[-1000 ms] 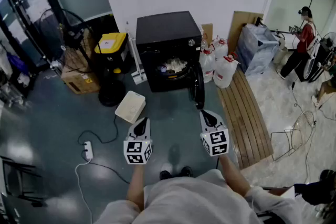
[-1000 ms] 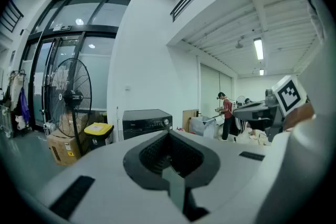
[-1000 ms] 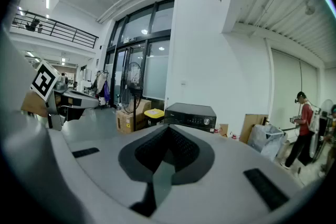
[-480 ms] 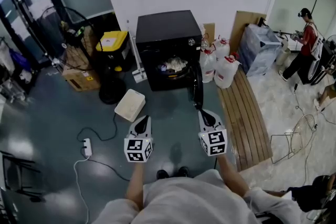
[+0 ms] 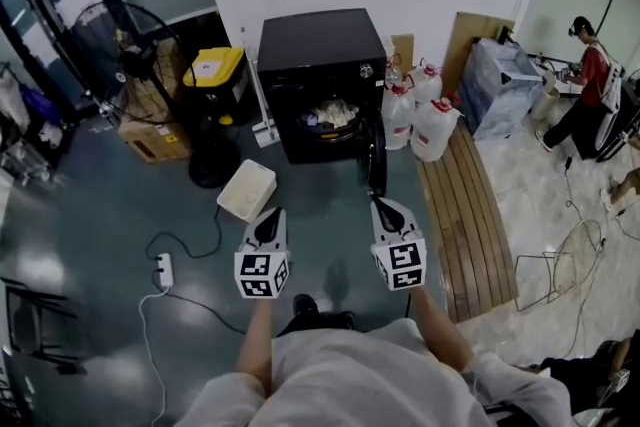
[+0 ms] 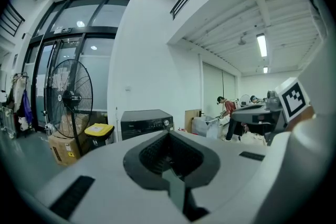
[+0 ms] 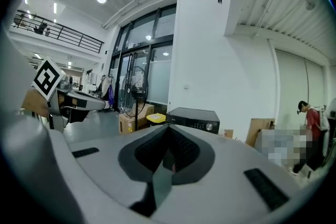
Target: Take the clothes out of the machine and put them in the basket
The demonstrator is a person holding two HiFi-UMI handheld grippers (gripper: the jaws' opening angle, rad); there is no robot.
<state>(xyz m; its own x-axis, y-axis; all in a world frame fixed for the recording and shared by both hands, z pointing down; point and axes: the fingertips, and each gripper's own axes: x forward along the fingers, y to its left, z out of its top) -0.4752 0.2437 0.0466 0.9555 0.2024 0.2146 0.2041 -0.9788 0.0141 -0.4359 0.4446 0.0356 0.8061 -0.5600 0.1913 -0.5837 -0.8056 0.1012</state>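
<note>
The black machine (image 5: 320,65) stands against the white wall with its door (image 5: 376,165) swung open toward me. Pale clothes (image 5: 334,114) lie inside the drum. A white basket (image 5: 247,190) sits on the floor, left of the door. My left gripper (image 5: 273,213) is shut and holds nothing, just right of the basket and well short of the machine. My right gripper (image 5: 381,205) is also shut and holds nothing, close below the door's lower edge. The machine (image 6: 146,122) shows far ahead in the left gripper view, and the machine (image 7: 194,119) likewise in the right gripper view.
A yellow-lidded bin (image 5: 208,80), a cardboard box (image 5: 155,140) and a standing fan (image 5: 125,50) crowd the machine's left. White jugs (image 5: 428,127) and a wooden slat board (image 5: 470,215) lie to its right. A power strip (image 5: 164,270) trails cable. A person (image 5: 590,85) stands far right.
Both grippers have moved a little forward toward the machine along with the person. Their jaws stay shut.
</note>
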